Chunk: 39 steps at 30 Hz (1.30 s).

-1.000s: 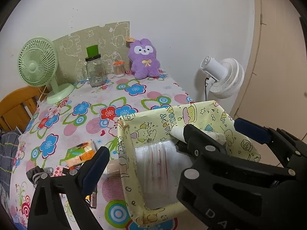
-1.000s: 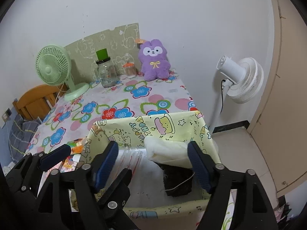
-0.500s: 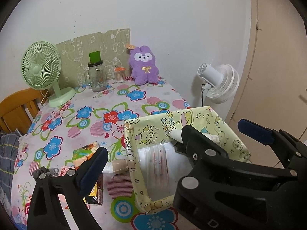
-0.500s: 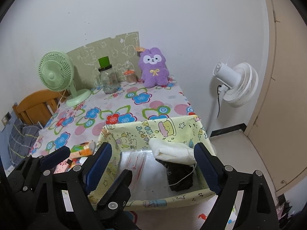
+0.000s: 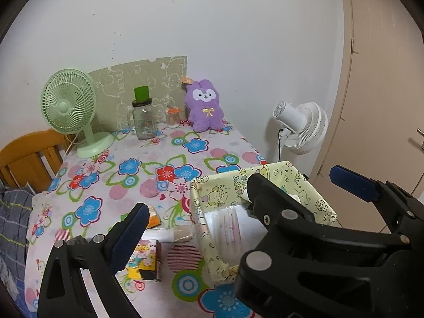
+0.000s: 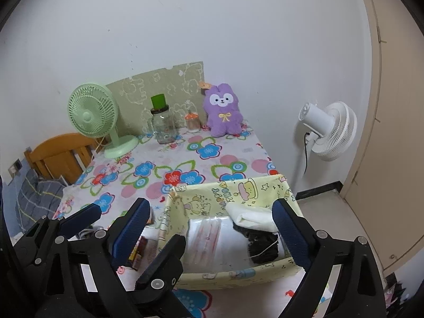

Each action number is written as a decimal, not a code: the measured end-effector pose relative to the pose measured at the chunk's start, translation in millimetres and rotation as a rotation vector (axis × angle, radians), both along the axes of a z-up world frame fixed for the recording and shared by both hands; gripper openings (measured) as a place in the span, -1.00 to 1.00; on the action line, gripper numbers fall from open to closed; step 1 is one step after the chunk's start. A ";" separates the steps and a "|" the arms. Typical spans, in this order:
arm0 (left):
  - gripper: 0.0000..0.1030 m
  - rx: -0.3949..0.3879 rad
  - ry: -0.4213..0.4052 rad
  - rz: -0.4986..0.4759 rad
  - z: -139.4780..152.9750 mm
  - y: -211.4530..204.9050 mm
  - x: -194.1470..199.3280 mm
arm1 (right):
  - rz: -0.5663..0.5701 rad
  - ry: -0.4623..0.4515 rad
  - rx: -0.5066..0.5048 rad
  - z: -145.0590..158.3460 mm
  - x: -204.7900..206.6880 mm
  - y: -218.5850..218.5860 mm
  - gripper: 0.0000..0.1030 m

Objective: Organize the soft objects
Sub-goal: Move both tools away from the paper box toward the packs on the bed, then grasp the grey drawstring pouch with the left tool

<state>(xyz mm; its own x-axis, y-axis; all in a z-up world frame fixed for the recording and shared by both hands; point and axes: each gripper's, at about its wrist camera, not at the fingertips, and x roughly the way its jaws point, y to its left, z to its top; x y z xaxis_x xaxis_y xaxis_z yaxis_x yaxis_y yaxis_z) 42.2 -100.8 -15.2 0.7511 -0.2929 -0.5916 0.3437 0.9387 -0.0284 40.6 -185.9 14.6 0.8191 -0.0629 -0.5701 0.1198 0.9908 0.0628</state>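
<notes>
Floral table [image 5: 164, 159]: one basket [image 6: 212, 196], two fans.

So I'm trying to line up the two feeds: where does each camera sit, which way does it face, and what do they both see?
Left wrist: on the left gripper, above the table's near edge, facing the far wall; its open fingers and the right gripper's frame show.
Right wrist: on the right gripper, over the yellow fabric box, facing the same way; its open fingers and the left gripper show.
Shared: the box, purple plush, green fan, white fan.
</notes>
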 end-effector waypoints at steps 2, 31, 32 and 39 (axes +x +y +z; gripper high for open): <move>0.93 -0.002 -0.003 0.001 2.8 3.8 -1.5 | 0.001 -0.001 -0.002 2.4 -1.3 3.2 0.87; 0.93 0.028 -0.044 0.076 0.8 79.5 -1.2 | 0.093 -0.021 0.001 -4.4 10.7 80.3 0.94; 0.93 0.028 -0.040 0.079 -1.6 82.6 -0.2 | 0.096 -0.018 0.001 -5.7 11.3 82.4 0.94; 0.93 0.030 -0.011 0.107 -15.8 100.9 7.6 | 0.122 0.006 0.009 -21.9 21.8 100.6 0.94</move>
